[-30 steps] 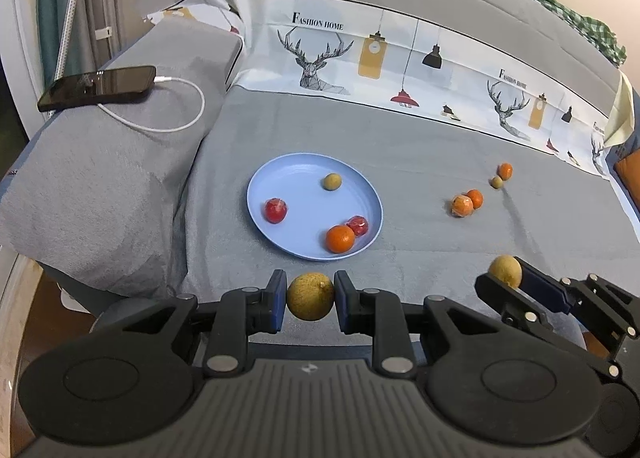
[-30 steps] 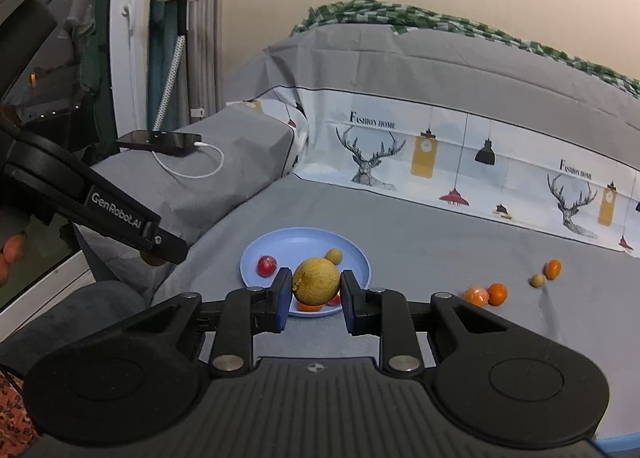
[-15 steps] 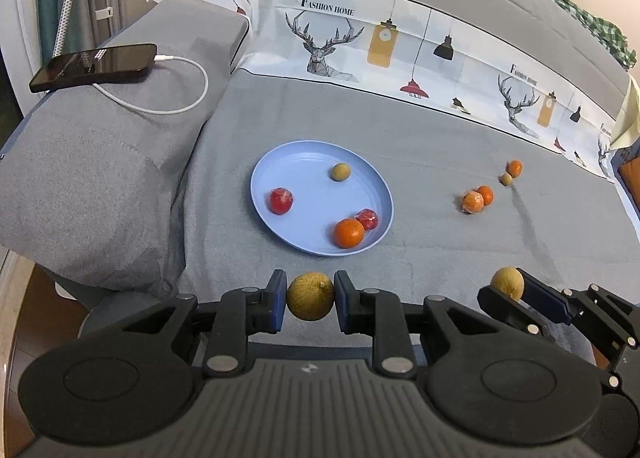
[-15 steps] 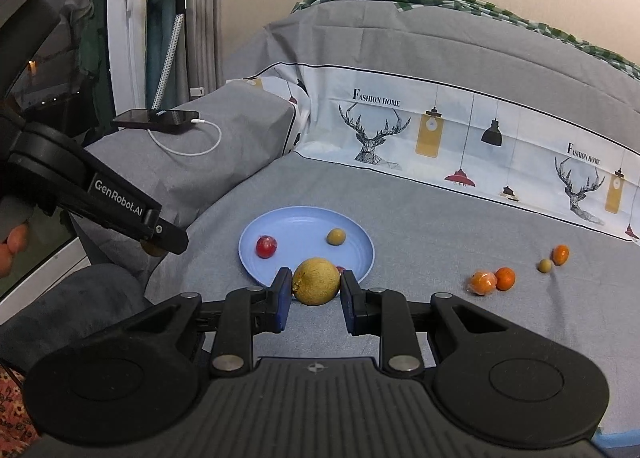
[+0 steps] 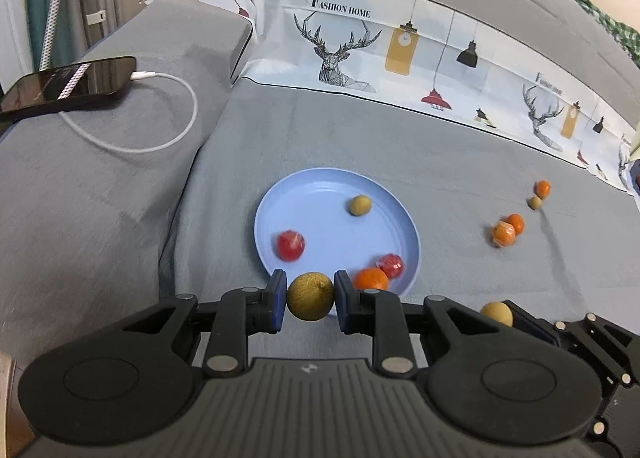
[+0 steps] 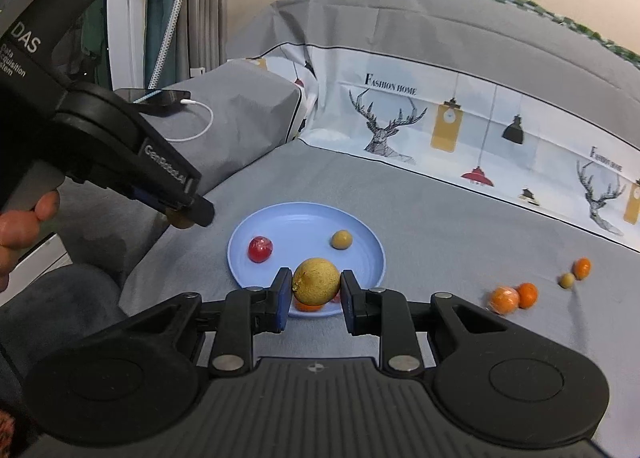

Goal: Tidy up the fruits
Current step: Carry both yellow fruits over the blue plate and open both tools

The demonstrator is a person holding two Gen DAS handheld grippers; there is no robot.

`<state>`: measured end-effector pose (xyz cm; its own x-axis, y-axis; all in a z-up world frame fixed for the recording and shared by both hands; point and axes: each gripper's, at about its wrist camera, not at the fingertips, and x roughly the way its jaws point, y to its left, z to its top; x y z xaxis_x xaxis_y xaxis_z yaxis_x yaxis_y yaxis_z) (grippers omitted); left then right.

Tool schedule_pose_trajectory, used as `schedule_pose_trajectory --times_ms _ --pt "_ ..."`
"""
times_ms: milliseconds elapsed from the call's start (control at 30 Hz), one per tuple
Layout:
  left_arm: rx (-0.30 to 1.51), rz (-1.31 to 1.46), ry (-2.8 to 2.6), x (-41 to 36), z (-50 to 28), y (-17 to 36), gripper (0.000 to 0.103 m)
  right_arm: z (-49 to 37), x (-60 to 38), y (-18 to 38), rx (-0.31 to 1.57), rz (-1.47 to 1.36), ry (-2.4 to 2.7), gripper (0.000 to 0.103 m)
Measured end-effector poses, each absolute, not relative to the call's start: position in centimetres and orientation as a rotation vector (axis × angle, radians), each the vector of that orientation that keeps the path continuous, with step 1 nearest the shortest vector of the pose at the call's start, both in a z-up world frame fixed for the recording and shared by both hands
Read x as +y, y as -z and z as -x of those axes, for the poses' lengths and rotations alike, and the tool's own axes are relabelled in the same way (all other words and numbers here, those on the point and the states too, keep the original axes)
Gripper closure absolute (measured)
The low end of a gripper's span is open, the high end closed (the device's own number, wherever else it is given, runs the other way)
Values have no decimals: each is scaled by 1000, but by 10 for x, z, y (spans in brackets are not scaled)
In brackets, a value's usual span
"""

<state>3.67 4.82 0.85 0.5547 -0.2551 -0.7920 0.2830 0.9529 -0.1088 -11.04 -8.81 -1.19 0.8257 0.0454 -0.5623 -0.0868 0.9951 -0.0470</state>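
The left hand-held gripper [image 5: 310, 297] is clamped on a yellow-green round fruit [image 5: 310, 296] over the near rim of the blue plate [image 5: 320, 194], which lies on the grey bed [image 5: 400, 154]. The right hand-held gripper [image 6: 316, 287] is clamped on a second yellow fruit [image 6: 316, 281] above the same plate. Small oranges [image 5: 507, 229], somewhat blurred, lie apart on the bed to the right.

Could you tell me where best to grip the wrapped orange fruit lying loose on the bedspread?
Take the wrapped orange fruit across its round middle from above, one finger on its near side and one on its far side, because a bare orange touches its right flank.
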Motion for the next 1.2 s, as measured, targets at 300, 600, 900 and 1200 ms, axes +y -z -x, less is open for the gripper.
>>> schedule_pose_trajectory --times_ms 300,600,900,1200 --pt "968 -59 317 26 -89 18 75 43 -99 35 647 56 -70 76" --pt "1002 -87 315 7 -127 47 75 -1 -110 63 703 45 -64 76" --pt "1002 -124 288 5 -143 60 47 -23 -108 75 739 42 -119 76" --pt "977 -94 252 32 -97 29 0 7 -110 49 747 41 -72 2"
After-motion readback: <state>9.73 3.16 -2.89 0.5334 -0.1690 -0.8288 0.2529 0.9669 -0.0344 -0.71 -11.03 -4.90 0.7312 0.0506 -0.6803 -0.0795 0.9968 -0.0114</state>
